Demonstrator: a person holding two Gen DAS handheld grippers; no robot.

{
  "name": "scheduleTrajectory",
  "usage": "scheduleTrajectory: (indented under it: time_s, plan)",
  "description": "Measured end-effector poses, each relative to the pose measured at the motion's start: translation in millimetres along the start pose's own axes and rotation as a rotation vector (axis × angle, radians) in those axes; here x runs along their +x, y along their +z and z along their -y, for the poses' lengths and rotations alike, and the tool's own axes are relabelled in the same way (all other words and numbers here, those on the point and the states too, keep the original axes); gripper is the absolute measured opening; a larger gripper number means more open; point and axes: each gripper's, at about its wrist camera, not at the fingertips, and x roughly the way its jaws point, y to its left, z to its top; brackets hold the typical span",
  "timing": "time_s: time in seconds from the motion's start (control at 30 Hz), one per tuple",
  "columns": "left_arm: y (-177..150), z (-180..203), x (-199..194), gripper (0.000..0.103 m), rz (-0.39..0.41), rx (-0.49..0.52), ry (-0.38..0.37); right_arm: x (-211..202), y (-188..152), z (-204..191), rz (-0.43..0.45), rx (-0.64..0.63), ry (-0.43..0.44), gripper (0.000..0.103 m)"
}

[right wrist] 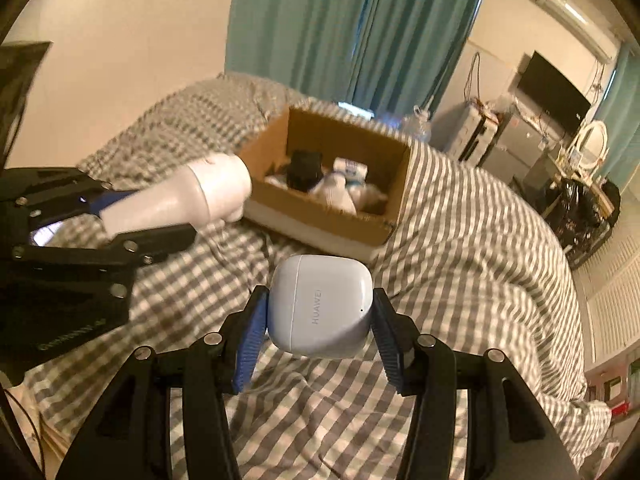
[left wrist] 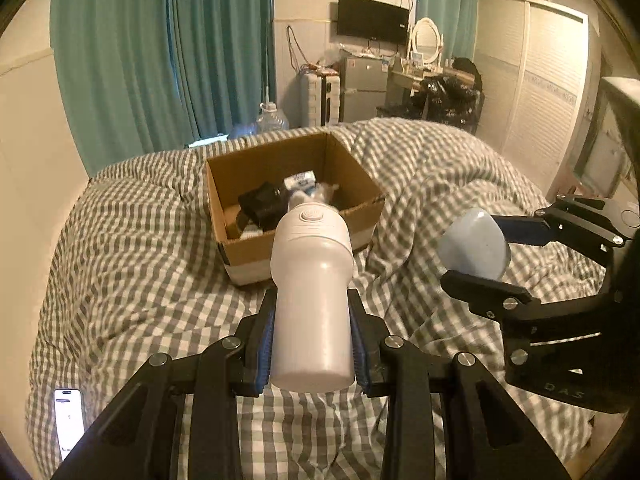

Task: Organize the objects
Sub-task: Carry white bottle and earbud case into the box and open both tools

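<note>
Step in hand: both grippers carry an item toward the cardboard box (left wrist: 294, 184) on the checked duvet (left wrist: 132, 264); by my judgement this is the transport leg, with neither item over the opening yet.
Left gripper (left wrist: 312, 344): jaws clamped on the body of a white bottle-shaped device (left wrist: 312, 292), its capped end with a round button pointing at the box and nearly touching the near wall.
Right gripper (right wrist: 318, 324): jaws pressed against both sides of a pale blue earbud case (right wrist: 320, 306), held above the duvet, short of the box's near corner.
Box contents: a black item (right wrist: 305, 170), a small white carton with blue print (right wrist: 351, 168), and other white pieces; space looks tight.
Next move: likely lift each item over the rim, lower it into a free gap, then open; one at a time would avoid the grippers colliding.
Writing: "HUAWEI" reads on the case; the carton's print is too small to read; lettering on each gripper body is only partly legible.
Elsewhere: a lit phone (left wrist: 69, 416) lies on the duvet at the left edge.
</note>
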Motion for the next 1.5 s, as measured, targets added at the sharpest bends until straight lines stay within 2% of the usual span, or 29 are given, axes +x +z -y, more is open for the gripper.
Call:
scheduleTrajectory:
  time_s: [0.27, 0.5, 0.67, 0.97, 1.23, 1.5]
  plan:
    - [42, -6, -24, 0.032, 0.065, 0.011, 0.037, -36, 48, 14, 0.104, 0.002, -0.009, 0.05]
    - [89, -19, -5, 0.032, 0.088, 0.005, 0.061, -23, 95, 35, 0.14, 0.024, 0.011, 0.05]
    - [109, -32, 40, 0.032, 0.046, -0.006, 0.067, 14, 118, 52, 0.124, 0.05, 0.032, 0.05]
    - [118, -54, 150, 0.032, -0.102, -0.024, 0.084, 126, 138, 76, 0.002, 0.074, 0.059, 0.05]
    - [117, -64, 202, 0.032, -0.146, -0.006, 0.041, 203, 128, 85, -0.115, 0.052, 0.088, 0.05]
    - [127, -73, 232, 0.032, -0.151, -0.018, 0.036, 236, 120, 93, -0.143, 0.041, 0.123, 0.05]
